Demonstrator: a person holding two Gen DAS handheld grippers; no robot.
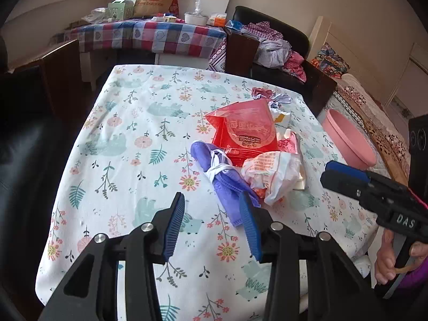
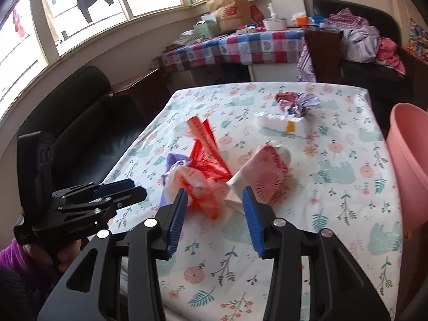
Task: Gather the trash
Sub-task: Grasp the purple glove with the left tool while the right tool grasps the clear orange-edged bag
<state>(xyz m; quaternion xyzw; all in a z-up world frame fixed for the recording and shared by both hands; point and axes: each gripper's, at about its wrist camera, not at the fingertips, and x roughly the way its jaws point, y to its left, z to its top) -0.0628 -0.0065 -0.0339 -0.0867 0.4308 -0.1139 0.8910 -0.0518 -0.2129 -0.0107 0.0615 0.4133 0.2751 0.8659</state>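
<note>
Trash heaped mid-table on the flowered tablecloth (image 1: 112, 139): red plastic bag (image 1: 244, 131), purple cloth (image 1: 227, 184) tied with white, crumpled orange-and-white wrapper (image 1: 272, 176), pink packet (image 2: 267, 174), white wrapper (image 2: 281, 124) farther back. Left gripper (image 1: 214, 224) spread, empty (purple cloth just beyond its tips). Right gripper (image 2: 214, 224) spread too, pinching nothing. Pink basin (image 2: 409, 165) beside the table's edge.

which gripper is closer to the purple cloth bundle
Left. The left gripper hangs open right over the purple cloth bundle's near end; the right gripper is off to its right, beyond the crumpled white wrapper.
</note>
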